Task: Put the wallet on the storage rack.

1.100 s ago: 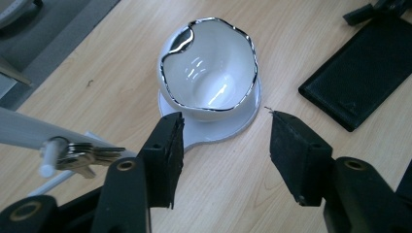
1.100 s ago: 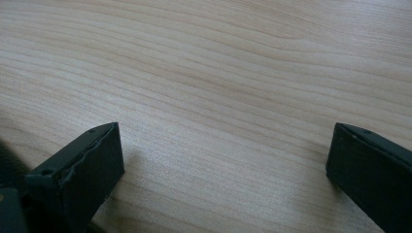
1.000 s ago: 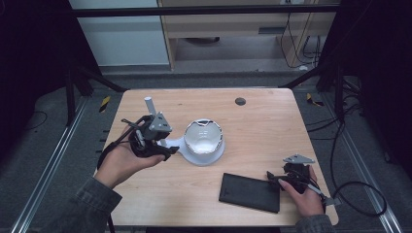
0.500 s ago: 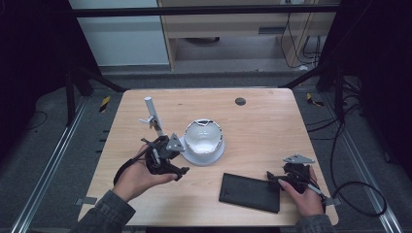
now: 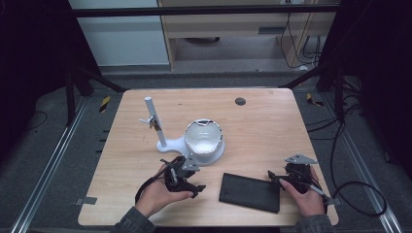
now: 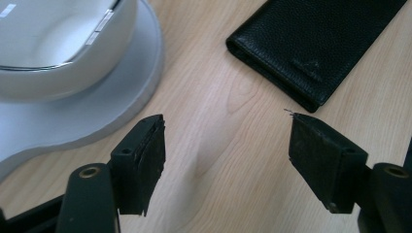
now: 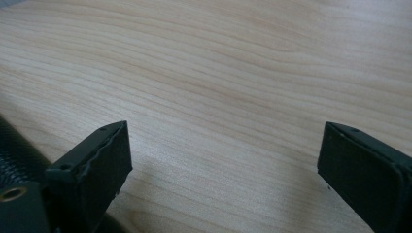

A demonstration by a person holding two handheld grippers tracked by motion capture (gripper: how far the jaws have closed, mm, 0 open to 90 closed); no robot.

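A black leather wallet (image 5: 250, 192) lies flat near the table's front edge; in the left gripper view the wallet (image 6: 316, 43) is at the upper right. My left gripper (image 5: 194, 176) rests just left of it, in front of the white bowl (image 5: 203, 137), open with nothing between its jaws (image 6: 226, 155). The bowl's round white base (image 6: 73, 111) is close on that gripper's left. My right gripper (image 5: 278, 178) sits at the wallet's right end, open over bare wood (image 7: 223, 165). A dark edge of the wallet (image 7: 14, 155) shows beside its left jaw.
A white post (image 5: 154, 121) with a small clip rises from the bowl's base at the left. A small dark round spot (image 5: 240, 101) marks the far side of the wooden table (image 5: 272, 131). A cable (image 5: 359, 194) trails off the table's right edge.
My left gripper has come away from the white post and moved toward the front of the table, ending beside the wallet's left end. The right gripper has stayed put.
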